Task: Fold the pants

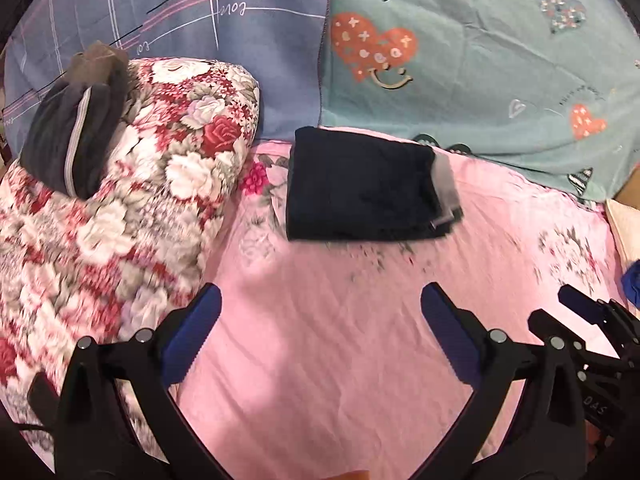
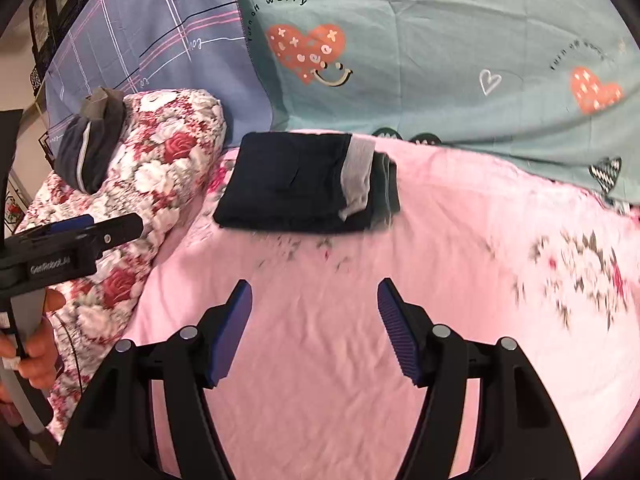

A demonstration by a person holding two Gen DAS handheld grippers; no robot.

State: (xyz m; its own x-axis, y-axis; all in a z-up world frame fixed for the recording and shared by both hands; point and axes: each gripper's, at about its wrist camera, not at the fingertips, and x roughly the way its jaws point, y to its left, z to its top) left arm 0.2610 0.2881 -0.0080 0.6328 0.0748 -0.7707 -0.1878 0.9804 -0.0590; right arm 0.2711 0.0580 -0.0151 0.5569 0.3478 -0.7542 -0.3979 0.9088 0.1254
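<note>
The dark navy pants (image 1: 360, 186) lie folded into a compact rectangle on the pink bed sheet (image 1: 320, 340), a grey band at their right end. They also show in the right wrist view (image 2: 296, 184). My left gripper (image 1: 320, 304) is open and empty, held above the sheet well short of the pants. My right gripper (image 2: 315, 296) is open and empty too, also short of the pants. The right gripper shows at the right edge of the left wrist view (image 1: 592, 312); the left gripper shows at the left edge of the right wrist view (image 2: 96, 226).
A floral quilt roll (image 1: 132, 200) lies left of the pants, with a second folded dark garment (image 1: 76, 128) on top. A teal heart-print cloth (image 1: 480, 60) and a blue plaid cloth (image 1: 200, 20) hang behind the bed.
</note>
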